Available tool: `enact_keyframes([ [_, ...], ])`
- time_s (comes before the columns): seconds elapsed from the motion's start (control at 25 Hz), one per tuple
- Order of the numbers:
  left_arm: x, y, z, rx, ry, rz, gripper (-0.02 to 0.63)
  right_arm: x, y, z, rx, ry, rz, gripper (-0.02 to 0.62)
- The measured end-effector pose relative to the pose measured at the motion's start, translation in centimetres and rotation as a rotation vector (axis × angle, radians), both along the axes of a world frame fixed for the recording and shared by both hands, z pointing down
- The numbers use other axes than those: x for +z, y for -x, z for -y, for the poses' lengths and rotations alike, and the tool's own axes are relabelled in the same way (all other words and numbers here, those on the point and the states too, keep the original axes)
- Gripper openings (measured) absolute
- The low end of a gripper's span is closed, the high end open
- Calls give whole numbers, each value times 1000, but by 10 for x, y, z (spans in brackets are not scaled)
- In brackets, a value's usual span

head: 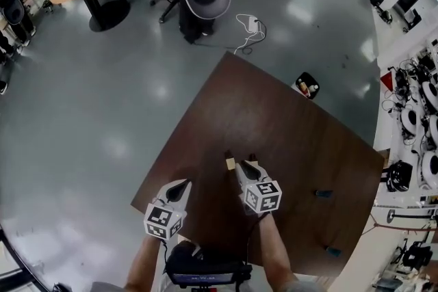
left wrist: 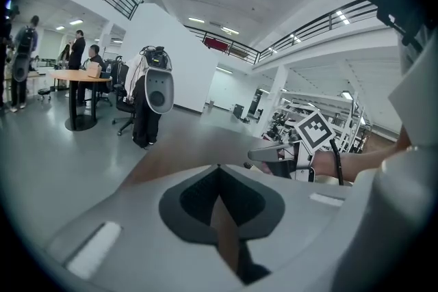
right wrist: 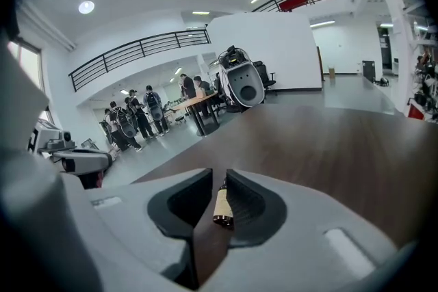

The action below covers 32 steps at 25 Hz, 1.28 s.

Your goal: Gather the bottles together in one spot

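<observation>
Bottles not yet gathered: one small tan-labelled bottle (right wrist: pixel 222 207) lies on the brown table (head: pixel 287 133) between the right gripper's (right wrist: pixel 219 173) slightly parted jaws, while two teal objects (head: pixel 321 193), perhaps bottles, wait well apart toward four o'clock and the left gripper (left wrist: pixel 219 166) is pressed together, empty.

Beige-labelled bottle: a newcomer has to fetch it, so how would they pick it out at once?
On the dark brown table, look near its middle, just ahead of the right gripper. The small dark bottle there wears a beige label, unlike the two teal items toward the table's right edge.
</observation>
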<state>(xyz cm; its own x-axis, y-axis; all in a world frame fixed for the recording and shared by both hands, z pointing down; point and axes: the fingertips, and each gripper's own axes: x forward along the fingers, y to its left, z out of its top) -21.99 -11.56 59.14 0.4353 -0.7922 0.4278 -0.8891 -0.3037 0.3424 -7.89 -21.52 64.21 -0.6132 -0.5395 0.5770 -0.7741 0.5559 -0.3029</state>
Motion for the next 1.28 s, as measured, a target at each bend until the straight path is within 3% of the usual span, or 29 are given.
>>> enact_keyframes([
  [0.64, 12, 3, 7, -43, 30, -21, 2, 55, 23, 20, -110, 142, -89, 164],
  [1.04, 20, 10, 6, -60, 47, -25, 2, 77, 35, 12, -161, 200, -159, 175],
  [1.28, 22, 14, 3, -65, 50, -28, 2, 80, 31, 13, -128, 195, -172, 153],
])
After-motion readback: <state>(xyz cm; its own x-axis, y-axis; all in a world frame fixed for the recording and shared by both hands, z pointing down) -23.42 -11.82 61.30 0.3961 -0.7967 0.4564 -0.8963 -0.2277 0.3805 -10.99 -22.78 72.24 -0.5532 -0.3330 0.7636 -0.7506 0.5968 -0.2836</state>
